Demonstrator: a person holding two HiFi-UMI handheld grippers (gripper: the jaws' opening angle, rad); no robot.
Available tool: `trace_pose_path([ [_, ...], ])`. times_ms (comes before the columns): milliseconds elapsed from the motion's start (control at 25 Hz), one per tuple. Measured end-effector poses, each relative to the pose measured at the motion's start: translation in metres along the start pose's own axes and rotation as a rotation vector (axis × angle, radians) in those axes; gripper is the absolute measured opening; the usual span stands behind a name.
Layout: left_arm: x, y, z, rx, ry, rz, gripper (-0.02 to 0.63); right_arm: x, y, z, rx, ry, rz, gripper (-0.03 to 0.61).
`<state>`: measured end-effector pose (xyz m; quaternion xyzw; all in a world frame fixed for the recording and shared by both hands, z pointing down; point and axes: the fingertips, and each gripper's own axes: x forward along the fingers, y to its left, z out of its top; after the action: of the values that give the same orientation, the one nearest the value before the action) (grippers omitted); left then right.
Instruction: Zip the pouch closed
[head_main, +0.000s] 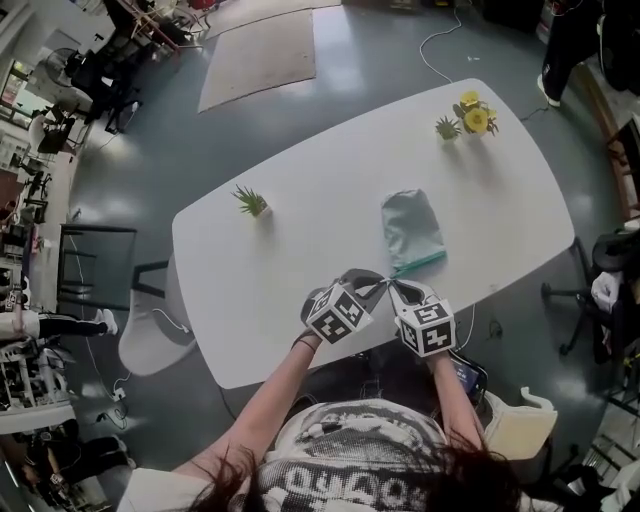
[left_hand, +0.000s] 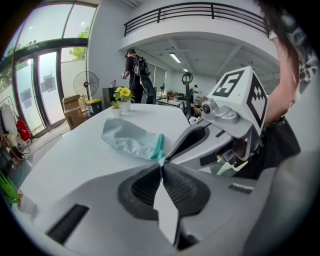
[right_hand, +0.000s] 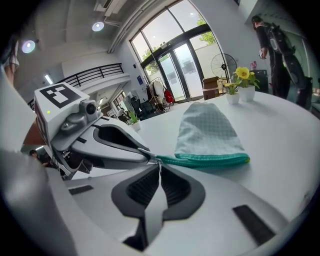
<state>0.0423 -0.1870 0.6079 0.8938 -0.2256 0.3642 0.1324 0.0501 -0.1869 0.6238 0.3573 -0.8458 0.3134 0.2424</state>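
Observation:
A pale green pouch (head_main: 412, 225) with a teal zipper edge (head_main: 420, 264) lies flat on the white table (head_main: 290, 270), zipper side toward me. Both grippers meet at the zipper's near left end. My left gripper (head_main: 383, 281) is shut there, and in the right gripper view its tips (right_hand: 146, 153) pinch a small silvery piece that looks like the zipper pull. My right gripper (head_main: 391, 284) is shut on the teal zipper end (right_hand: 167, 160). In the left gripper view the pouch (left_hand: 127, 140) stretches away from my shut jaws. The zipper (right_hand: 210, 160) runs right from the jaws.
A small green plant (head_main: 252, 202) stands on the table's left part; a yellow flower pot (head_main: 472, 115) and another little plant (head_main: 447, 127) stand at the far right. A chair (head_main: 610, 262) is beside the table's right end. A person (left_hand: 134, 67) stands beyond the table.

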Motion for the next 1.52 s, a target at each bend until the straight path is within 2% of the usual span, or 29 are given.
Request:
trace_pose_path([
  [680,-0.006,-0.001,0.002,-0.001,-0.029,-0.008,0.023,-0.001,-0.008,0.000,-0.033,0.027,-0.061,0.008],
  [1120,-0.005,0.013,0.011,-0.017,-0.050,-0.007,0.023,-0.007,-0.059,0.001,0.003,0.057,-0.142,0.012],
  [1520,-0.001,0.031,0.017,-0.006,-0.045,0.021,0.023,-0.008,-0.104,0.010,-0.061,0.096,-0.196,0.012],
])
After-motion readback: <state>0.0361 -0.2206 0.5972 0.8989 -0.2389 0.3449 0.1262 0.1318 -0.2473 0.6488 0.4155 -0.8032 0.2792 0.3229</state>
